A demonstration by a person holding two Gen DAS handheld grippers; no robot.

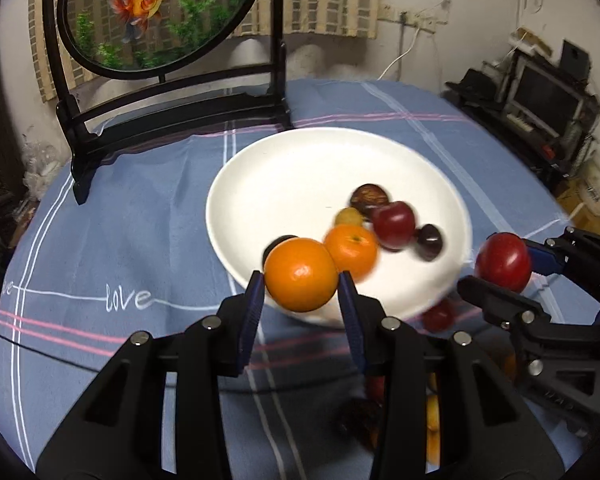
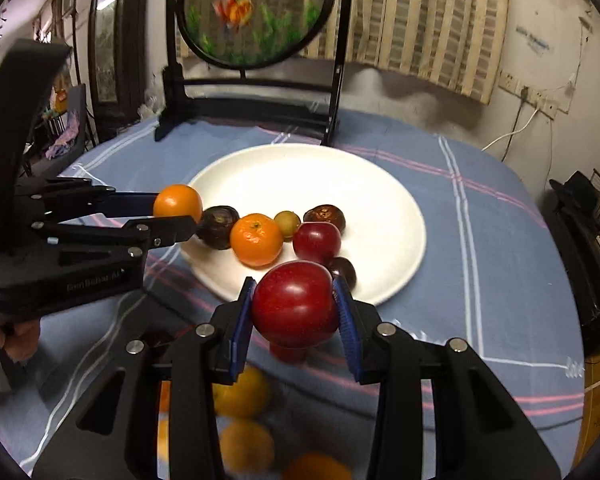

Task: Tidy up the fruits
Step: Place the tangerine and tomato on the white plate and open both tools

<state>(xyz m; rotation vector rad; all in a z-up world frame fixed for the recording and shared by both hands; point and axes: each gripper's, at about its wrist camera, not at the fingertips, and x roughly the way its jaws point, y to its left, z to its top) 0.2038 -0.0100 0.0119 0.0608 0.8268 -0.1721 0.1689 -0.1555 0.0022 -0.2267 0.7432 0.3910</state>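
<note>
While 6 fruits already sit on the white plate (image 2: 380, 184), I have the left tool (image 1: 301, 280) clamped on an orange (image 1: 301, 275) and the right tool (image 2: 294, 308) clamped on a red apple (image 2: 295, 304), both at the plate's near rim. More fruit (blurred) waits on the table (image 2: 480, 280) below. Both fruits are round, with no long axis; the apple's stem end faces down.

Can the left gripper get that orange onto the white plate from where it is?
Probably yes. The left gripper holds the orange at the near edge of the white plate, whose far side is bare; the right gripper is off to the side.
</note>
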